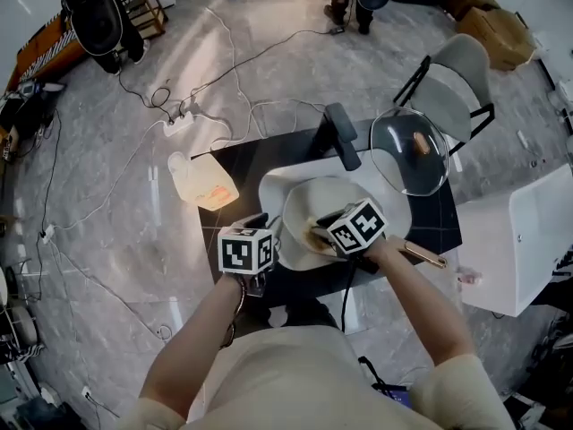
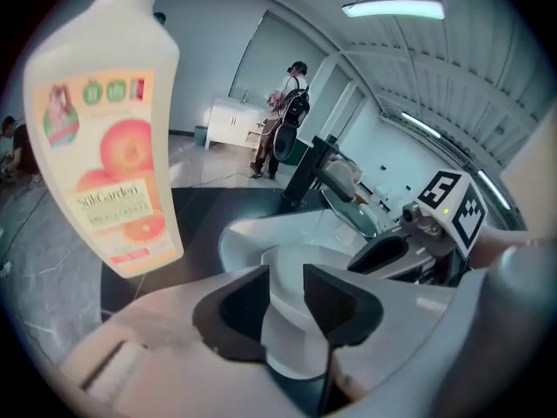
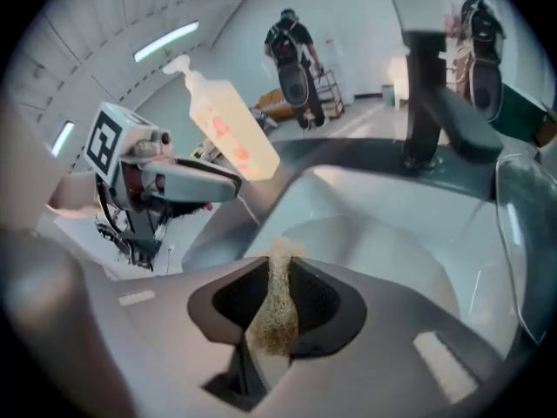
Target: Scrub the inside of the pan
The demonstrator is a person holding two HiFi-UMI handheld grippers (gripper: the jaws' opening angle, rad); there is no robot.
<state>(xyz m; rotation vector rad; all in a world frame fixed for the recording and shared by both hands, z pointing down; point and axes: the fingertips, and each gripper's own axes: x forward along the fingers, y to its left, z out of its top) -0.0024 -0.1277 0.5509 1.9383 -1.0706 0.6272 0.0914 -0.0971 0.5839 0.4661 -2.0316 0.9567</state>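
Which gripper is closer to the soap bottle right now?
Left. The left gripper is at the left edge of the sink, close beside the soap bottle; the right gripper, shut on the scrub pad, is over the pan, farther to the bottle's right.

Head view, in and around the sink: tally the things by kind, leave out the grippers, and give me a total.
pan: 1
glass lid: 1
soap bottle: 1
faucet: 1
scouring pad: 1
Total: 5
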